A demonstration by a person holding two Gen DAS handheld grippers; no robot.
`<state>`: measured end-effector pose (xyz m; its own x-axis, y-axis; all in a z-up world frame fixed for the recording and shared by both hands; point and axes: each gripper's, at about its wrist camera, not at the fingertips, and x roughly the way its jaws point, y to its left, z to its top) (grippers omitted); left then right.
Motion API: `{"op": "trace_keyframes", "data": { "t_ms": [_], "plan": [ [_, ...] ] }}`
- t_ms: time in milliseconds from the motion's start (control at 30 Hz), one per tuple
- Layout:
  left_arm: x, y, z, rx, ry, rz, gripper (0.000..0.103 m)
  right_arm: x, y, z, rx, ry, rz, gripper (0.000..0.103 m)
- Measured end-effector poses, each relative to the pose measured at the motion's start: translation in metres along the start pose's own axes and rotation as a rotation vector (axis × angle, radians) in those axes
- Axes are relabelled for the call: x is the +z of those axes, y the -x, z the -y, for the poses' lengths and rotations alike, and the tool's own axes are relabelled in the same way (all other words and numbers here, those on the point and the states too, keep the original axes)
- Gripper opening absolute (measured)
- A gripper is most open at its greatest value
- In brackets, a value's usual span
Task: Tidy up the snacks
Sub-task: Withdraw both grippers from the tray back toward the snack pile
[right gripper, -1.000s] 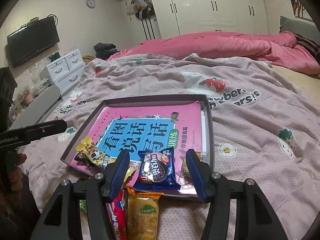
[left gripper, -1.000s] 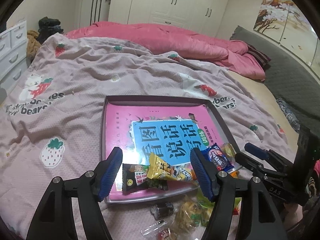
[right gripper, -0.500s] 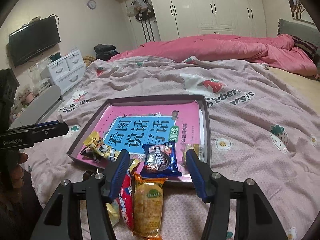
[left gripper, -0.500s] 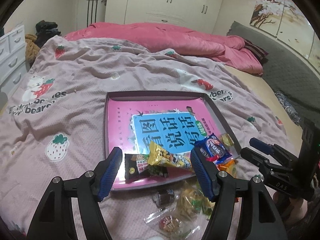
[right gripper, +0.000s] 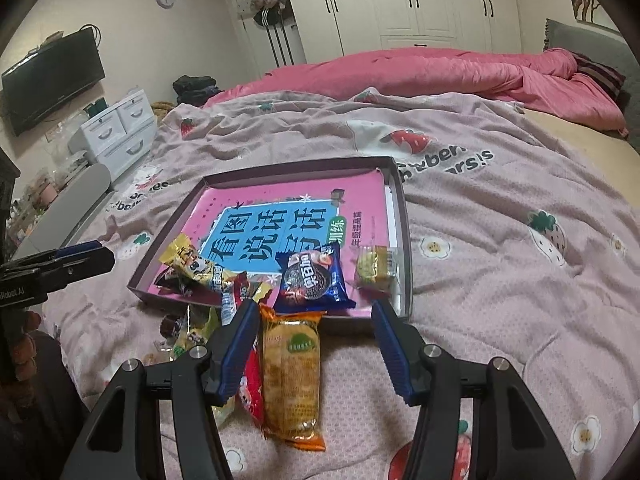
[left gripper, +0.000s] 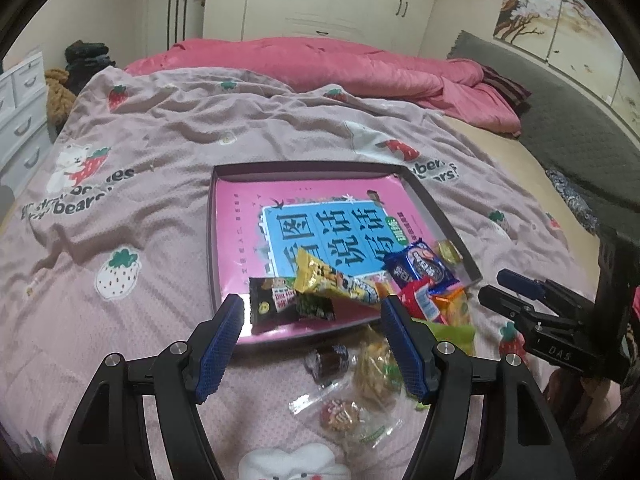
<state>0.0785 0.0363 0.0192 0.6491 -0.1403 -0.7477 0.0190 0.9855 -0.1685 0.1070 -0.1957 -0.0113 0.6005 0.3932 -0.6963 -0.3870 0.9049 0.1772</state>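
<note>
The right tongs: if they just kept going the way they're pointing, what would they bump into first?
Most likely the orange cake packet lying on the bedspread between the open right tongs, just short of the tray. Depth is hard to judge here.

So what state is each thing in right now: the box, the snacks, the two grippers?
Box: open, lidless, pink book inside.
Blue cookie pack: sealed, overhanging the near rim.
Yellow bar: sealed, lying in box.
Orange pack: sealed, outside box on blanket.
Left gripper: open, empty.
Right gripper: open, empty.
</note>
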Motion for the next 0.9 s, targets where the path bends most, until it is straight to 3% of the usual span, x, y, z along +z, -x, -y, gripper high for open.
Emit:
{"op": "trace_keyframes", "data": {
  "t_ms": [467, 900],
  "plan": [
    [-0.027, -0.012, 0.001, 0.01, -0.011, -0.124, 0.072, -0.009, 0.007, -0.004, -0.001, 0.005, -0.021, 0.058],
    [-0.053, -0.029, 0.011, -0.036, -0.01, -0.244, 0.072, -0.018, -0.009, -0.004, -0.017, 0.015, -0.095, 0.058]
  ]
}}
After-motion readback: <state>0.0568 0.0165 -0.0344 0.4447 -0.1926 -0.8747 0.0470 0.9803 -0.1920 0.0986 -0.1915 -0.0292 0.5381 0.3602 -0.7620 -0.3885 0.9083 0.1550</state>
